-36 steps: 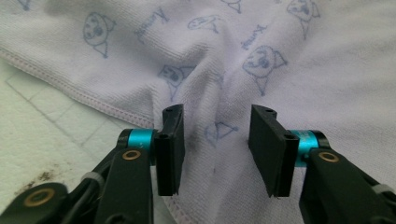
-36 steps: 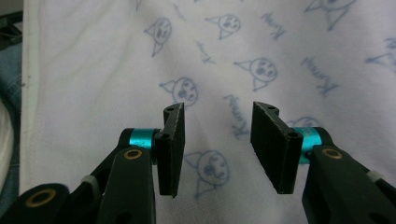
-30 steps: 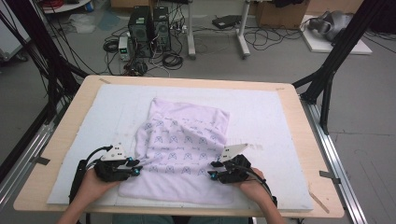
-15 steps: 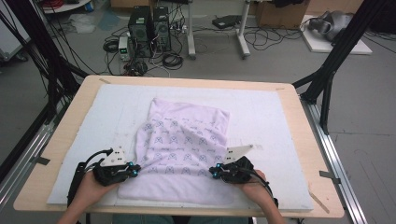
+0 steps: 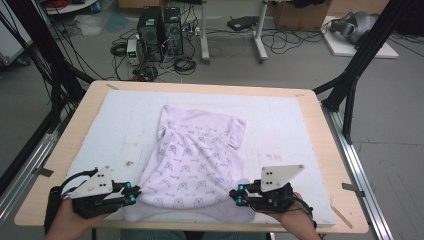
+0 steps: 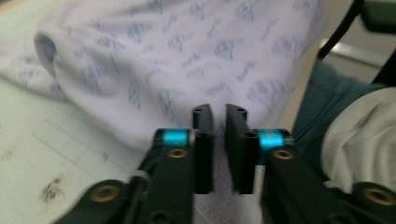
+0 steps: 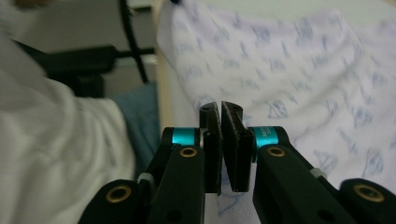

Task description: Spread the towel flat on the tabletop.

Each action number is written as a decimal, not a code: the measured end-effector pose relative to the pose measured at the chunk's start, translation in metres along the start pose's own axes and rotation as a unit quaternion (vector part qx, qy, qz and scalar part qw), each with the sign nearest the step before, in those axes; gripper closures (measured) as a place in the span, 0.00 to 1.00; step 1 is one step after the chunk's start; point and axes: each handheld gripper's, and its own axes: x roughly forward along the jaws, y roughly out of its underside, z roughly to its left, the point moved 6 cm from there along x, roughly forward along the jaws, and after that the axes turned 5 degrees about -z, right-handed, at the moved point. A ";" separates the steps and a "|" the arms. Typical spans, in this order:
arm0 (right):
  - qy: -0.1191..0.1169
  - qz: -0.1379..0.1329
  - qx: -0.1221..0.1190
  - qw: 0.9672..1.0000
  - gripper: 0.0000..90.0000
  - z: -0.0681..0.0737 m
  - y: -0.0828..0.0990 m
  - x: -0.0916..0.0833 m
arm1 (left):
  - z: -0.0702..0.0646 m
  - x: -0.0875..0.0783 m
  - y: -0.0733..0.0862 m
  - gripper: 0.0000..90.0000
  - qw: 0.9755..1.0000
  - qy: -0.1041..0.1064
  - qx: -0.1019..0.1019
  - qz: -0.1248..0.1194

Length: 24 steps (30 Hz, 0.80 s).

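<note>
Cables, computer towers [image 5: 160,30] and a grey floor sprawl across the top of the high view, and below them we have the wooden desk [image 5: 320,125] with its white mat [image 5: 280,120]. On that mat, centre frame, lies the pale lilac printed T-shirt [image 5: 195,160], collar end toward the upper middle, hem toward the bottom edge. We see the left tool [image 5: 134,194] at the lower left of the frame, gripping the shirt's near left corner, and the right tool [image 5: 236,195] at the lower right, gripping the near right corner. The near hem hangs stretched between the two.

From the left tool's own view, its jaws stand narrow with a slim gap, having just eased open a touch, and white cloth [image 6: 219,205] sits pinched low between them. In the right tool's view the jaws have just been closing and are now pressed nearly together, with printed fabric [image 7: 229,198] caught between the pads. A person's white sleeve [image 7: 56,140] fills the left of that view.
</note>
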 end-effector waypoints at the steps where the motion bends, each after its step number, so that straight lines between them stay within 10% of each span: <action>1: -0.005 -0.011 -0.002 1.000 0.90 0.002 -0.006 -0.003 | -0.001 -0.001 -0.004 0.77 1.000 0.002 -0.001 -0.006; 8: 0.056 0.042 0.017 0.997 0.72 -0.040 0.015 0.012 | 0.024 0.040 0.018 0.67 1.000 -0.018 0.008 0.017; 16: 0.104 0.131 0.036 0.985 0.66 -0.086 0.068 0.050 | 0.062 0.097 0.051 0.65 0.996 -0.043 -0.006 0.071; 24: 0.086 0.122 0.047 0.988 0.95 -0.085 0.079 0.059 | 0.053 0.100 0.055 0.96 0.998 -0.023 -0.007 0.059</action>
